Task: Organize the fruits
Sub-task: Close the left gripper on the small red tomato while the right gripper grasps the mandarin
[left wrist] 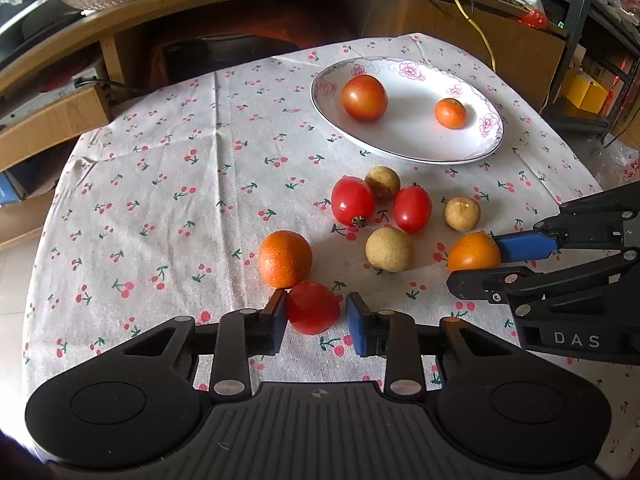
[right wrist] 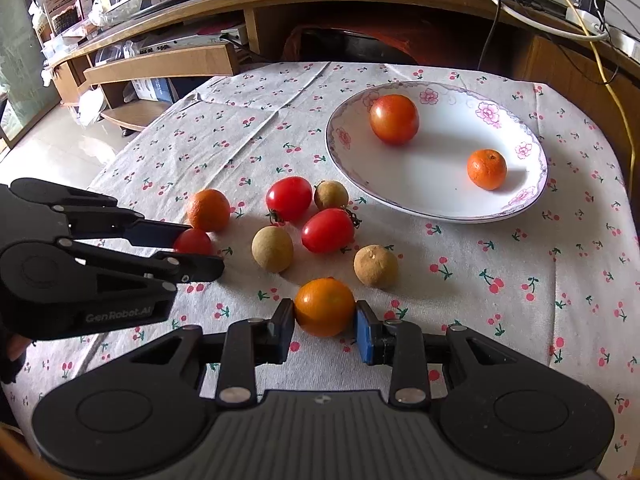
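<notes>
Both grippers are loaded at once, which worries me. My left gripper (left wrist: 316, 316) brackets a small red tomato (left wrist: 313, 307), with a gap at the right pad, so no grip yet. My right gripper (right wrist: 325, 326) pinches an orange tomato (right wrist: 325, 306). The plate (right wrist: 424, 196) sits at 1 o'clock; either fruit could roll loose on the way.

Left wrist view: low over the near edge of the tablecloth (left wrist: 160, 184), facing the plate (left wrist: 404, 148) up close, the right gripper (left wrist: 476, 264) entering at right. Right wrist view: alongside, same heading, the left gripper (right wrist: 200, 248) at left. Both share plate and loose fruit.
</notes>
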{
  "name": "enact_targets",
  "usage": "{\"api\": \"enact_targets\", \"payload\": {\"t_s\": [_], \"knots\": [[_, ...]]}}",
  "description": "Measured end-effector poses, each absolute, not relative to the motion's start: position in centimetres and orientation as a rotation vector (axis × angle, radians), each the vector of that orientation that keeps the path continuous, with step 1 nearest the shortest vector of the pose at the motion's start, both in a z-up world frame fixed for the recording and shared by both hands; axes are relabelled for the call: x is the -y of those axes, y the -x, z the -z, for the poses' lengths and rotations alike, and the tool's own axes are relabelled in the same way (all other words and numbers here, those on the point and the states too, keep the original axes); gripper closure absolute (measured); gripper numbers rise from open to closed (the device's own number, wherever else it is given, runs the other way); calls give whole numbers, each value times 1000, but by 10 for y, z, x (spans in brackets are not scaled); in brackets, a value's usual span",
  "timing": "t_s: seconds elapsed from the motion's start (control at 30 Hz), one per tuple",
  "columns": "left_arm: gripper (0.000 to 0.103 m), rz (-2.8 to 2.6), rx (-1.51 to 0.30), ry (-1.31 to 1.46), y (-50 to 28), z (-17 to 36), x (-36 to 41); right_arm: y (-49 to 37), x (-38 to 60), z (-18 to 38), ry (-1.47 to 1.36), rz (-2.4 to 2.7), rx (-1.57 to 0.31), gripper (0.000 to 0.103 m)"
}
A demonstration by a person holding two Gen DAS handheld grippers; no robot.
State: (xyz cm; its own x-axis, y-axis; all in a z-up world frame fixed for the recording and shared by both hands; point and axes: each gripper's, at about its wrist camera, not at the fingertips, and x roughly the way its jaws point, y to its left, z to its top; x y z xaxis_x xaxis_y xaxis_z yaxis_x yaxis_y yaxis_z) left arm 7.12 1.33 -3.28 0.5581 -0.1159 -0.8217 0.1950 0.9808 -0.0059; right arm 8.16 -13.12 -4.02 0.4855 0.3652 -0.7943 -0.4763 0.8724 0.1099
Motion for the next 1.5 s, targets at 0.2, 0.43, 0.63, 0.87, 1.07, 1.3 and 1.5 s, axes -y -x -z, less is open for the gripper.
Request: {"api": "enact_targets", "payload": {"t_s": [0.2, 0.43, 0.63, 0.87, 1.07, 1.3, 1.5], "knots": [[67, 211, -987, -71, -60, 30, -14, -72, 129, 38, 158, -539, -935, 71], [67, 253, -999, -86, -36, 29, -1, -46, 133, 35, 209, -540, -949, 71], [64, 283, -993, -133, -25, 35, 9, -25, 140, 39, 226, -517, -959, 71], [53, 302, -984, -158, -23, 36, 11, -25, 138, 42, 231, -500, -966, 70], [28, 316, -963, -221, -22, 38, 18, -29, 143, 42, 213, -511, -949, 68], [27, 315, -972, -200, -29, 40, 9, -33, 143, 42, 217, -510, -959, 66], [32, 338, -980, -184, -31, 39, 10, -33, 152, 41, 189, -494, -980, 66]]}}
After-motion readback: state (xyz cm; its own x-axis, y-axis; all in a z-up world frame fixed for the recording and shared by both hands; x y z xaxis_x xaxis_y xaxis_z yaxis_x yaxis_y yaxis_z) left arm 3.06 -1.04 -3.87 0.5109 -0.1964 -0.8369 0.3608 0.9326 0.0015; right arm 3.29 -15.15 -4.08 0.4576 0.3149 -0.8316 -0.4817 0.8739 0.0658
